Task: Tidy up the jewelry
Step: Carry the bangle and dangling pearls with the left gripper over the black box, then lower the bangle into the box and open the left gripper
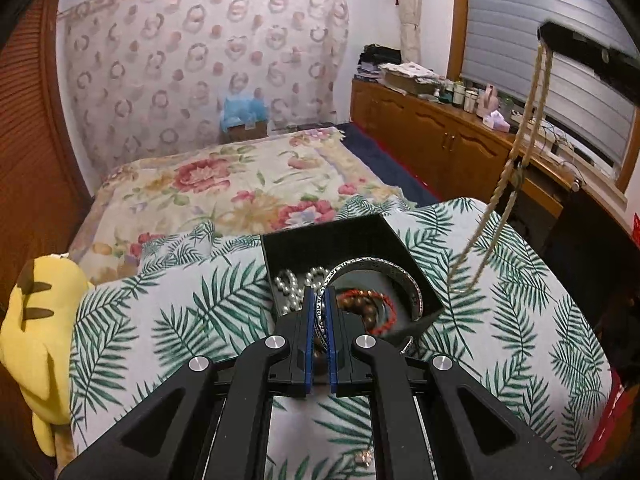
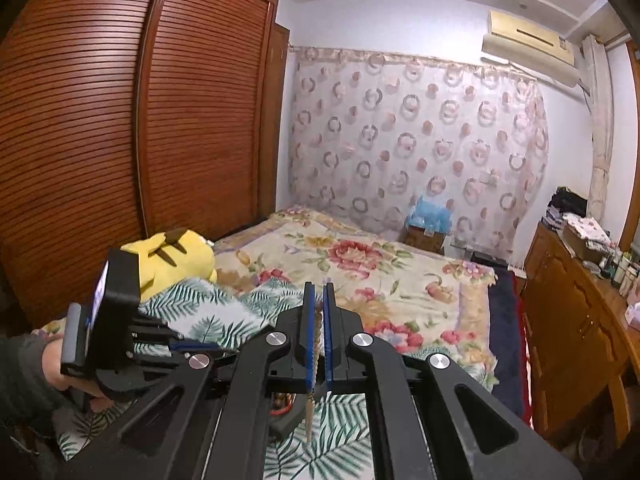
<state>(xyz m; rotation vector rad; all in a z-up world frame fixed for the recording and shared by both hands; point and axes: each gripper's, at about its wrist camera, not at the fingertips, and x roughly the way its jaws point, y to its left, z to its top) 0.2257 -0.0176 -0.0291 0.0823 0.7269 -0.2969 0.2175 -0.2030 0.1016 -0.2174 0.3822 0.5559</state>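
My left gripper (image 1: 320,300) is shut on the rim of an engraved silver bangle (image 1: 380,268), held over an open black box (image 1: 332,240). Inside the box lie a string of pearls (image 1: 290,284) and red and brown bead bracelets (image 1: 380,308). The box sits on a leaf-print cloth (image 1: 160,320). My right gripper (image 2: 317,320) is shut on a beige braided necklace (image 2: 316,340). In the left wrist view that right gripper (image 1: 546,42) is high at the right, and the necklace (image 1: 520,152) hangs from it in a long loop that ends just right of the box.
A yellow plush toy (image 1: 36,320) lies left of the cloth, with a floral bedspread (image 1: 240,184) beyond it. A wooden cabinet (image 1: 440,128) with clutter runs along the right, a louvred wardrobe (image 2: 120,120) along the left. A hand (image 2: 52,364) holds the left tool. A small trinket (image 1: 364,458) lies on the cloth.
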